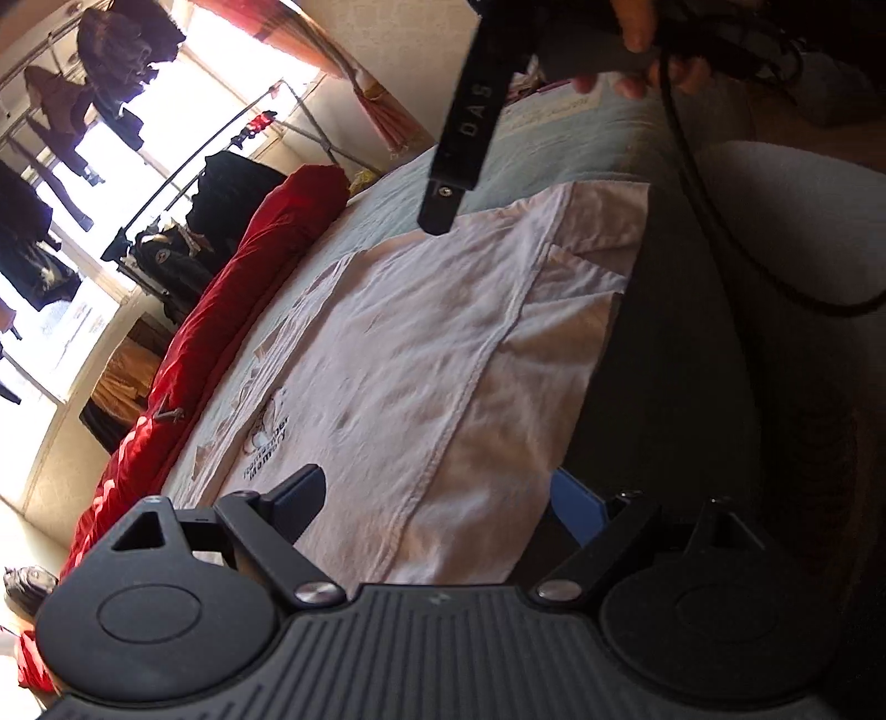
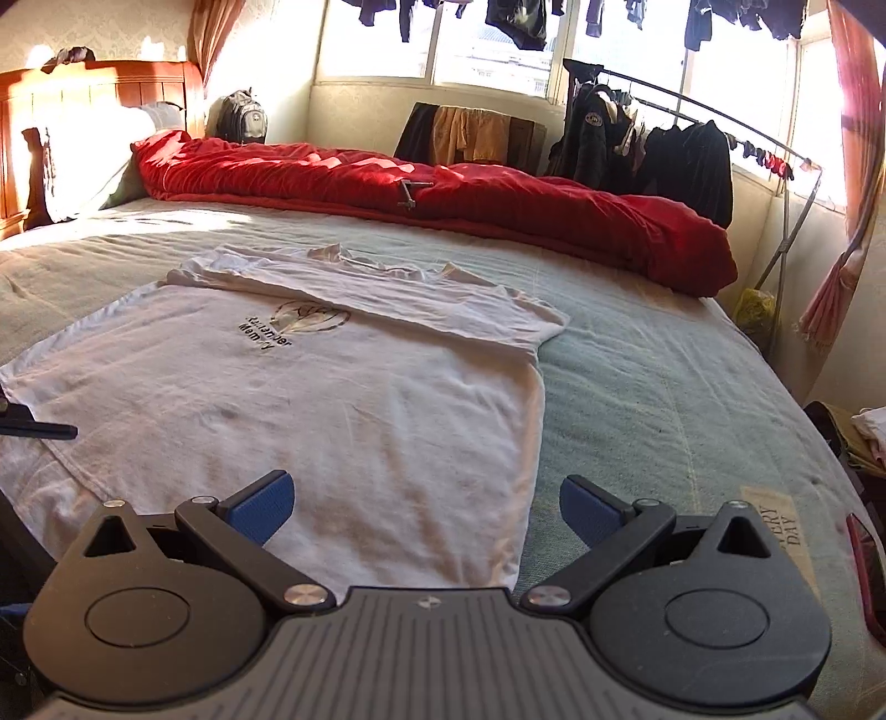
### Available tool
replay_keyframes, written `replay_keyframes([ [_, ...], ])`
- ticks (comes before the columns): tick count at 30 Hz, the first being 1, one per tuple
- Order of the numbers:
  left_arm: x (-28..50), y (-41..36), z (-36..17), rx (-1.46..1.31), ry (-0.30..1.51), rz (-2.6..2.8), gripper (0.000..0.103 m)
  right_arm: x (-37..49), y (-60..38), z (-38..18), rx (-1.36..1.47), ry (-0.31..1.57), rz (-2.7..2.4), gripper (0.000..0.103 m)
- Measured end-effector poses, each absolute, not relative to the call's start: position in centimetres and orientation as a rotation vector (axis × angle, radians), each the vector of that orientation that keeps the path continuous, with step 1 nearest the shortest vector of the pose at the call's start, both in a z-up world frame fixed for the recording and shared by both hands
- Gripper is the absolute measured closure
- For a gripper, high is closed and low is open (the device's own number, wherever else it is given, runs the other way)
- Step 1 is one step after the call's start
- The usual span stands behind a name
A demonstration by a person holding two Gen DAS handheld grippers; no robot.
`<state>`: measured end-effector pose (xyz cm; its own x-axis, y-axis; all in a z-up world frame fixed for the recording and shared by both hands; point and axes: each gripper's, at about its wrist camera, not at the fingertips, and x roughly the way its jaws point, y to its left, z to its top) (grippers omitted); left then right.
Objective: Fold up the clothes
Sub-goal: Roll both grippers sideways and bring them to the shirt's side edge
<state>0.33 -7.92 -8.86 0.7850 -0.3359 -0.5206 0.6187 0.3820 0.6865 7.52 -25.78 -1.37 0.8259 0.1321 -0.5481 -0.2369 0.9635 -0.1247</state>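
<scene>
"Memory" is printed in black under a round emblem on the white T-shirt (image 2: pixel 310 421); "DAY" is read on a label (image 2: pixel 775 526) near the bed's edge. The shirt is spread flat on the pale green bedsheet (image 2: pixel 637 354), its far side folded over, before a red quilt (image 2: pixel 443 188). The left gripper (image 1: pixel 437 498) and right gripper (image 2: pixel 426 504) are held wide open above it, nothing gripped.

1. We are in a home bedroom: a wide bed (image 2: pixel 664 354) with a pale blue-green cover fills the room, against a wooden headboard (image 2: pixel 94 105).
2. A rolled red duvet (image 2: pixel 443 194) and a pillow (image 2: pixel 83 160) lie on it.
3. Clothes hang on a rack (image 2: pixel 664 144) beside curtained windows (image 2: pixel 498 39); a backpack (image 2: pixel 242 117) stands in the corner.
</scene>
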Motion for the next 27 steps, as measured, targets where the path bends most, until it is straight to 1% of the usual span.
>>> replay_keyframes([
  [6, 0.1, -10.3, -10.9, 1.152, 0.230, -0.636, 0.014, 6.6, -25.5, -0.5, -0.174, 0.542, 0.198, 0.000],
  [9, 0.1, -10.6, -11.2, 1.188, 0.201, -0.626, 0.013, 6.0, -25.0, -0.4, -0.218, 0.534, 0.200, 0.000],
  [19, 0.4, -8.8, -11.0, 1.246, 0.186, -0.515, 0.013, 4.5, -24.6, 0.5, -0.271, 0.503, 0.220, 0.000],
  [27, 0.6, -7.6, -10.3, 1.248, 0.172, -0.430, 0.013, 3.4, -22.3, -0.2, -0.355, 0.483, 0.337, 0.000],
])
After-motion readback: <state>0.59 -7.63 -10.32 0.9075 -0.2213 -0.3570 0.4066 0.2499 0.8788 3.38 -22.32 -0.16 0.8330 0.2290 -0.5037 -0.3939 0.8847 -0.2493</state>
